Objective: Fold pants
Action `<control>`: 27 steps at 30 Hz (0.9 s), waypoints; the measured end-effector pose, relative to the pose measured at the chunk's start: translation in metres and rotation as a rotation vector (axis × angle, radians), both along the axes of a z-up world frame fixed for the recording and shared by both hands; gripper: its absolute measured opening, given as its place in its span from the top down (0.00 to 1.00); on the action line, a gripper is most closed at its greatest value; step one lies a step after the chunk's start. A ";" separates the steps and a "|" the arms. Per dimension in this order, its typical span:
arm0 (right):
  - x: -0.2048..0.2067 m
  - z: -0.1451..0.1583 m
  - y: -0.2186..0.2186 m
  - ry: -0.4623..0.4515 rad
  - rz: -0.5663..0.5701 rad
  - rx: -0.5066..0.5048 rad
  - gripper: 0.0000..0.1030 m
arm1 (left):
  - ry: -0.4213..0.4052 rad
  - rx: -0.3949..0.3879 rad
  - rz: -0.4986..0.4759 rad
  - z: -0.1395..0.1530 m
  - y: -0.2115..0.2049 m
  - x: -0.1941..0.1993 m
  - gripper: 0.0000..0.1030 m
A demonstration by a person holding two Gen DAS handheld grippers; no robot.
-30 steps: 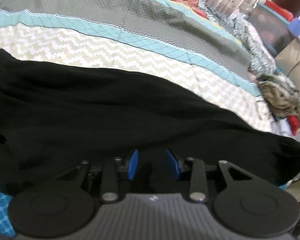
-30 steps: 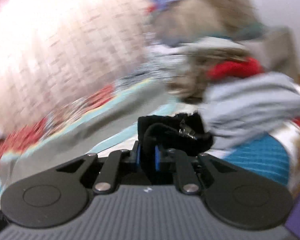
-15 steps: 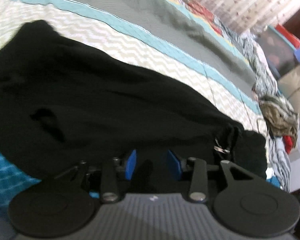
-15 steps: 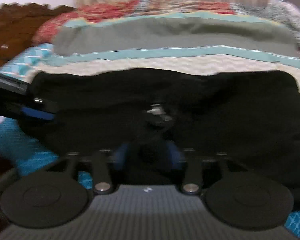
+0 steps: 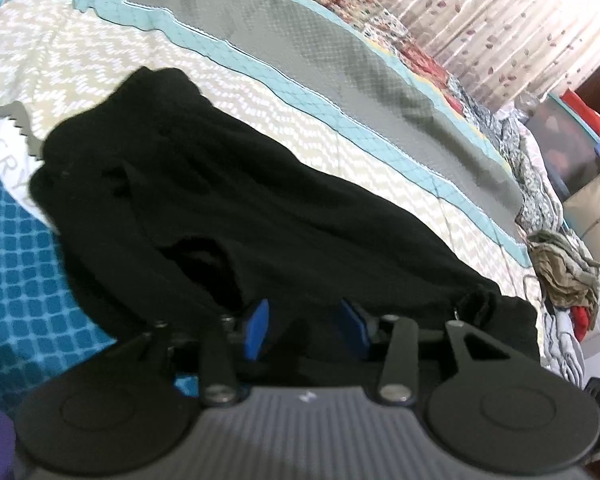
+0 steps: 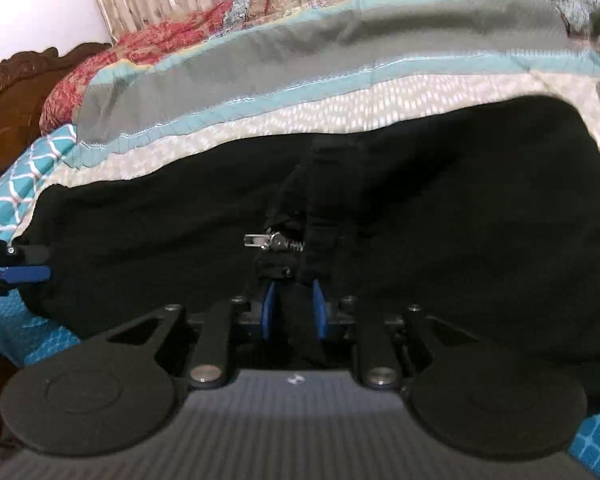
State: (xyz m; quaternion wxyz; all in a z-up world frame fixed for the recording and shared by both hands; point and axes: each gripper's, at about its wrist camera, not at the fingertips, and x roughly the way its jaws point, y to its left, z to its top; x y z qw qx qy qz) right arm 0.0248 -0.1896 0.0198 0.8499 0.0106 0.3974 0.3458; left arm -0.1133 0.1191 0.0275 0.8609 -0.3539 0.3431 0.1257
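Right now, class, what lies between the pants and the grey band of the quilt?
In both views, cream zigzag quilt, then a teal stripe, separates the pants from the grey band.

Black pants (image 6: 420, 208) now folded over — doubled (previously stretched out).

The only legible writing is on a white fabric patch (image 5: 10, 160) at the left edge of the left wrist view, lying on the bed between the zigzag-cut grey edge and the blue checked cloth (image 5: 16, 280): pale grey capitals reading "ERY", cut off by the frame edge and running under the black pants (image 5: 260, 216). A small white logo mark sits on each gripper's ribbed grey body, too small to read.
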 end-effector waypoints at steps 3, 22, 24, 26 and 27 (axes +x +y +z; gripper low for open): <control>0.002 0.016 0.006 -0.015 0.022 -0.035 0.77 | -0.027 0.008 0.044 0.005 0.012 -0.016 0.56; -0.003 0.040 -0.030 0.055 -0.098 0.125 0.74 | -0.106 -0.250 0.432 -0.042 0.114 -0.055 0.11; -0.008 0.040 -0.023 0.054 -0.082 0.114 0.74 | -0.113 -0.257 0.439 -0.048 0.117 -0.049 0.43; -0.010 0.039 -0.019 0.058 -0.069 0.106 0.74 | -0.106 -0.235 0.452 -0.047 0.117 -0.043 0.64; -0.012 0.039 -0.016 0.062 -0.064 0.102 0.74 | -0.118 -0.227 0.455 -0.043 0.116 -0.043 0.69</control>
